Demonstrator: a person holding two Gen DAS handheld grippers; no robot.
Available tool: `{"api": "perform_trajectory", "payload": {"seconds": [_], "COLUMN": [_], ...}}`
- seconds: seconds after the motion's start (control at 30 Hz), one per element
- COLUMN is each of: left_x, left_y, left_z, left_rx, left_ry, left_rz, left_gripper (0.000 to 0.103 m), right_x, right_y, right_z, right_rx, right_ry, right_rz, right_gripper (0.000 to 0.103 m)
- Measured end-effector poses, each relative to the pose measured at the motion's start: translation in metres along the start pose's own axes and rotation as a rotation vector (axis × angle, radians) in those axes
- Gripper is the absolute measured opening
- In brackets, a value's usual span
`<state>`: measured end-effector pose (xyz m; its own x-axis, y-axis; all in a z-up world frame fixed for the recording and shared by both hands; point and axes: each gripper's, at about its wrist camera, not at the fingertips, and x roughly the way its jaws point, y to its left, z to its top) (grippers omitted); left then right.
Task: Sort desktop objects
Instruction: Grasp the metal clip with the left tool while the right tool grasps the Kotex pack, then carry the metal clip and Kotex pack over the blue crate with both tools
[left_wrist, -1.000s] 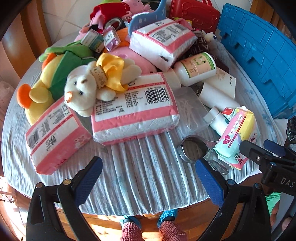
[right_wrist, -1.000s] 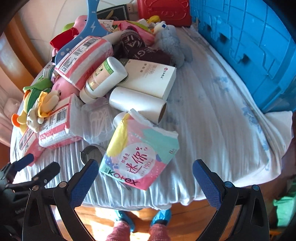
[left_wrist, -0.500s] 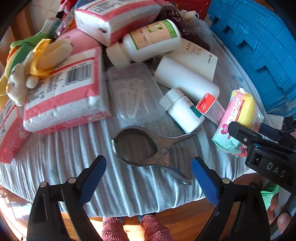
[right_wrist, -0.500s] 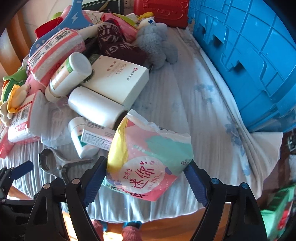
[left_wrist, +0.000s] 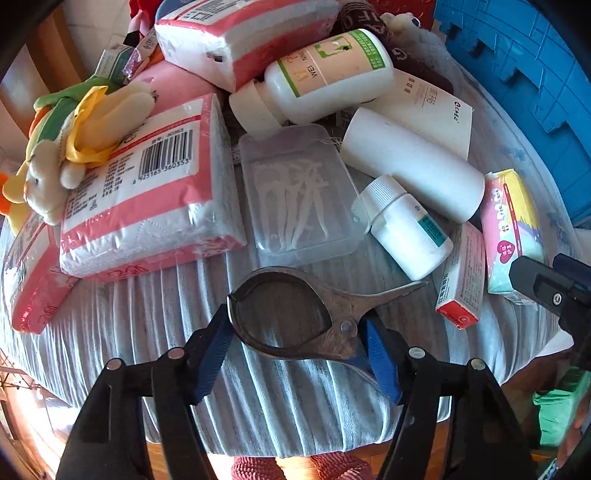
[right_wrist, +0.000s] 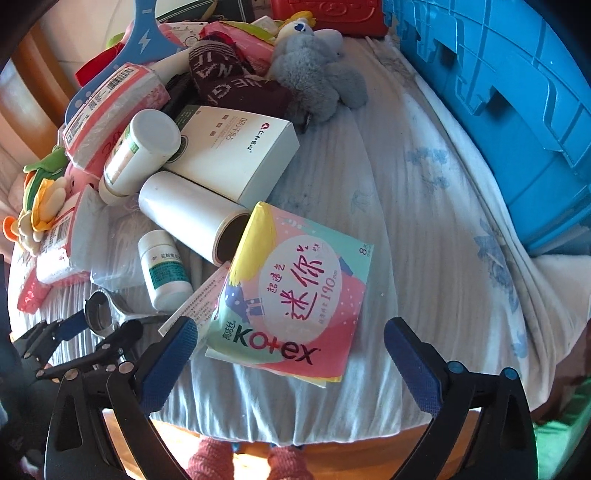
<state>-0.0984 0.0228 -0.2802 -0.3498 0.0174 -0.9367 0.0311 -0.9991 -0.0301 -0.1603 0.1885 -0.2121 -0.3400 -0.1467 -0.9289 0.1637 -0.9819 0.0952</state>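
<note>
both grippers point steeply down at the cloth-covered counter (right_wrist: 424, 206). the left gripper (left_wrist: 295, 336) has its jaws closing around the dark metal clamp (left_wrist: 295, 314), blue pads at its looped end. the right gripper (right_wrist: 291, 356) has its jaws opening, spread either side of the pink kotex pack (right_wrist: 295, 295) lying flat near the counter's edge
</note>
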Motion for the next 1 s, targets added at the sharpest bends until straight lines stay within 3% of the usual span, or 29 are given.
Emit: {"api": "perform_trajectory", "payload": {"seconds": [0.17, 0.2, 0.23, 0.33, 0.5, 0.63, 0.73, 1.0], "left_x": [-0.003, -0.006, -0.010, -0.029, -0.061, -0.093, -0.087, -0.131], "left_y": [0.000, -0.001, -0.002, -0.008, -0.017, -0.002, -0.025, -0.024], "left_z": [-0.002, -0.002, -0.003, -0.003, 0.005, 0.002, 0.029, 0.065], "left_rx": [-0.013, -0.012, -0.007, 0.026, 0.054, 0.046, 0.034, 0.017], "left_ry": [-0.006, -0.008, -0.018, -0.076, -0.174, -0.212, -0.237, -0.342], "left_rz": [-0.006, -0.012, -0.012, -0.001, 0.023, 0.031, 0.042, 0.045], "left_gripper": [0.065, 0.065, 0.065, 0.065, 0.065, 0.065, 0.065, 0.065], "right_x": [0.010, 0.013, 0.016, 0.018, -0.002, -0.023, -0.038, -0.092], "right_y": [-0.008, -0.006, -0.005, 0.003, 0.013, 0.015, 0.021, 0.033], "right_z": [0.007, 0.008, 0.009, 0.009, 0.012, 0.022, 0.023, 0.054], "right_rx": [0.047, 0.045, 0.039, 0.014, -0.035, -0.060, -0.076, -0.130], "right_ry": [0.003, 0.011, 0.016, 0.011, -0.048, -0.108, -0.154, -0.273], "right_rz": [0.018, 0.020, 0.023, 0.004, -0.013, -0.019, -0.021, -0.006], "right_gripper": [0.100, 0.093, 0.076, 0.072, 0.071, 0.071, 0.071, 0.071]}}
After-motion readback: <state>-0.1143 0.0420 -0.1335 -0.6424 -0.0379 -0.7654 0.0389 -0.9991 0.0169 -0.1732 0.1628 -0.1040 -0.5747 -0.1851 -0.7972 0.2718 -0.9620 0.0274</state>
